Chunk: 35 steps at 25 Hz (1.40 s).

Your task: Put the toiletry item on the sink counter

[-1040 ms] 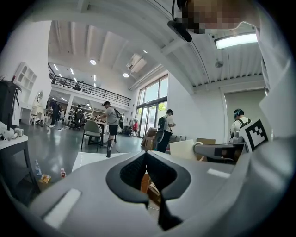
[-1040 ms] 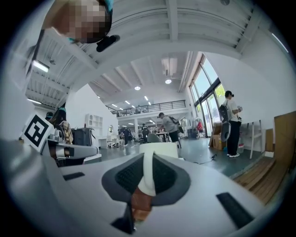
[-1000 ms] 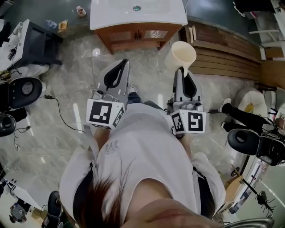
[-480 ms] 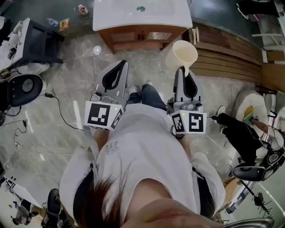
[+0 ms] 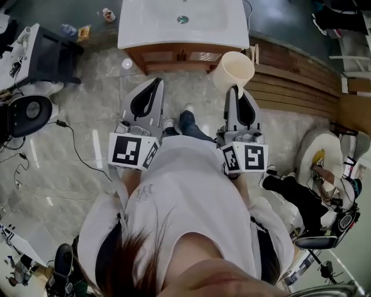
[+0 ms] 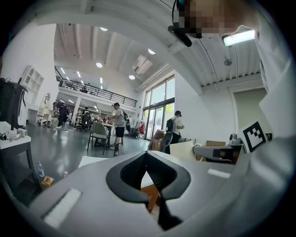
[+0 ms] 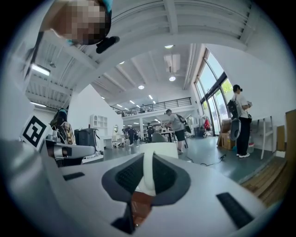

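The right gripper [image 5: 236,90] has its fingers [image 7: 124,175] clenched on the thin wall of the cream cup [image 5: 235,71], apparently one finger inside the rim and one outside. The cup hangs off the fingertips with its open mouth tipped up toward the head view. The left gripper [image 5: 155,82] has its fingers pressed together on nothing and is held alongside the right one. Both are over the floor [image 5: 87,116], and the cup is near the right front corner of the white surface [image 5: 136,32] but short of its front edge. That surface carries a sunken basin [image 5: 182,17] in its middle and sits on a wooden cabinet [image 5: 177,53]. The step in hand looks like the carry to the sink. A pinch on one wall lets a cup swing, so the grip should stay firm and the travel smooth. The cup should clear the front edge from above rather than brush it. Aim for a flat margin beside the basin, not the basin's slope, and seat the base flat before the fingers let go.
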Available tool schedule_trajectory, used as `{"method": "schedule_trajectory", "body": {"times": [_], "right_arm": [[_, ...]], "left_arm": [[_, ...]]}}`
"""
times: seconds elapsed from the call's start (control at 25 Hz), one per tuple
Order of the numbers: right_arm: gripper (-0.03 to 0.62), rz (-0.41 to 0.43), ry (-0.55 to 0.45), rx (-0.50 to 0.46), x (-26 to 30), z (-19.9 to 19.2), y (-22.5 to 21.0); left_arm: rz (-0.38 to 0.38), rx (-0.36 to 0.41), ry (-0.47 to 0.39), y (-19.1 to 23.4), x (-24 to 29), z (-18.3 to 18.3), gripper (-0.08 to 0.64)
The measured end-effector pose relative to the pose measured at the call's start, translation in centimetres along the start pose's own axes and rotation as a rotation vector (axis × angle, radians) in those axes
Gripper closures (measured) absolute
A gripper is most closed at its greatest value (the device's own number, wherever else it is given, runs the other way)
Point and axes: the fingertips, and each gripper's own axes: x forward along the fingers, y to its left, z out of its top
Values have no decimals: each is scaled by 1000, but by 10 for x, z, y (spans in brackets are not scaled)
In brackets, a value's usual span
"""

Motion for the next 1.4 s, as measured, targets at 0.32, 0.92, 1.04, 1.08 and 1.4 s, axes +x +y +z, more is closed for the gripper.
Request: {"method": "schedule_trajectory", "body": {"times": [0.32,0.92,1.04,1.08,1.4], "right_arm": [[552,65,-18,-19,39,9,-43],[552,109,-8,7,82,4,-90],[552,102,4,7,93,1,-95],[552,98,7,8,98,1,-97],[552,53,4,21,145,8,-98]], "left_arm": [[68,16,-45,-1,47,12,554],[171,16,-46,15,92,10,554],[170,8,-44,23,103,10,554],[167,6,-43,26,108,10,554],[130,8,-32,66,145,21,554]]}}
